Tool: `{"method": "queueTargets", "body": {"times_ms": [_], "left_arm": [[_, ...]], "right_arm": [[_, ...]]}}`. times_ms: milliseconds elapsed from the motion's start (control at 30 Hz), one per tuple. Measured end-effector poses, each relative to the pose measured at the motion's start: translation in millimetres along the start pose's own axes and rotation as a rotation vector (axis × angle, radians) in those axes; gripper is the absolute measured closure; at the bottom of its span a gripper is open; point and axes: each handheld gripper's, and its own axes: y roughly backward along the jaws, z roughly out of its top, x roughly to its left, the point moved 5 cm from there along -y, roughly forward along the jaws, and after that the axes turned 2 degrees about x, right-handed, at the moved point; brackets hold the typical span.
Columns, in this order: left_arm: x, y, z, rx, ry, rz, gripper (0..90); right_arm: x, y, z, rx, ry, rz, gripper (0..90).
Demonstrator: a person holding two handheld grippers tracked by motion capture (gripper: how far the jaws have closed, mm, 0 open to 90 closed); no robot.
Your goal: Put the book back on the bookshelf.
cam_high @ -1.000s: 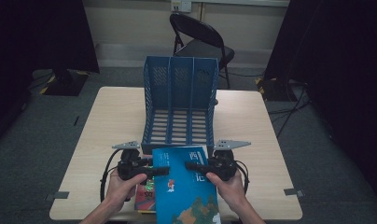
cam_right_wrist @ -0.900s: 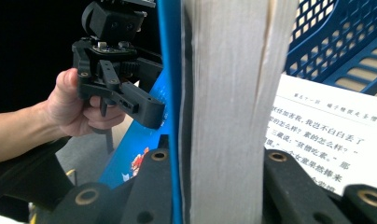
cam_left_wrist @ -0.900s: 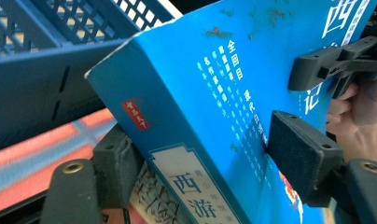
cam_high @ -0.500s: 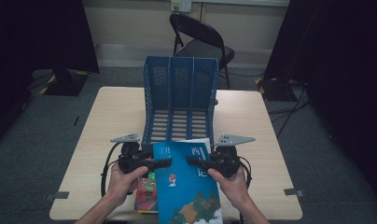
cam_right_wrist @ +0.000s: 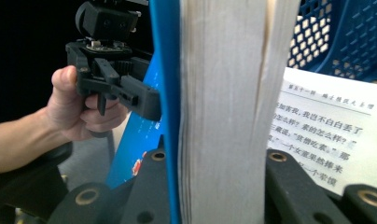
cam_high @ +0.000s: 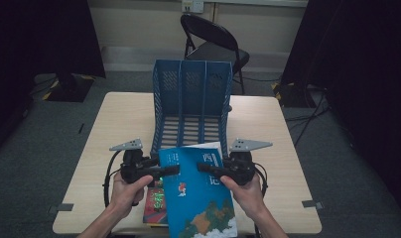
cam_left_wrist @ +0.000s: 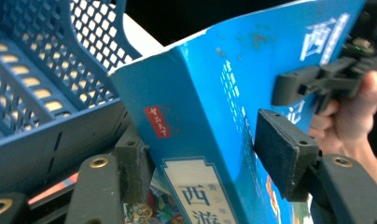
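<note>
A thick blue book [cam_high: 198, 198] hangs tilted above the table's near edge, between both grippers. My right gripper [cam_high: 206, 167] is shut on its right side; in the right gripper view its jaws [cam_right_wrist: 214, 172] clamp the cover and a thick block of pages [cam_right_wrist: 224, 116], with a printed page [cam_right_wrist: 326, 121] loose beside it. My left gripper [cam_high: 168, 170] straddles the spine [cam_left_wrist: 191, 140]. Its jaws have just been closing, and a small gap still shows at the right pad [cam_left_wrist: 280, 154]. The blue three-slot file rack [cam_high: 191, 94] stands just beyond.
A second book with a red and green cover [cam_high: 156, 203] lies on the wooden table [cam_high: 124, 124] under the blue one. A black folding chair [cam_high: 213, 39] stands behind the table. Dark curtains hang at both sides.
Both hands have lifted the blue book a little off the lower book. The left gripper's jaws have narrowed around the spine.
</note>
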Motion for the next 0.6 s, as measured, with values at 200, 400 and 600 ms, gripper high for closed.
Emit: {"method": "queueTargets", "body": {"times_ms": [200, 400, 600], "left_arm": [[-9.9, -3.2, 6.7, -0.019, 0.012, -0.046, 52.1], [-17.9, 2.6, 18.2, -0.011, -0.037, -0.038, 53.4], [-24.6, 11.4, 31.7, -0.026, -0.069, -0.027, 54.7]], "right_arm": [[10.0, -1.4, 4.7, 0.000, 0.027, 0.017, 74.5], [15.6, 1.9, 12.1, 0.002, 0.041, 0.014, 74.4], [21.9, 3.7, 23.9, -0.032, 0.060, 0.015, 74.6]]}}
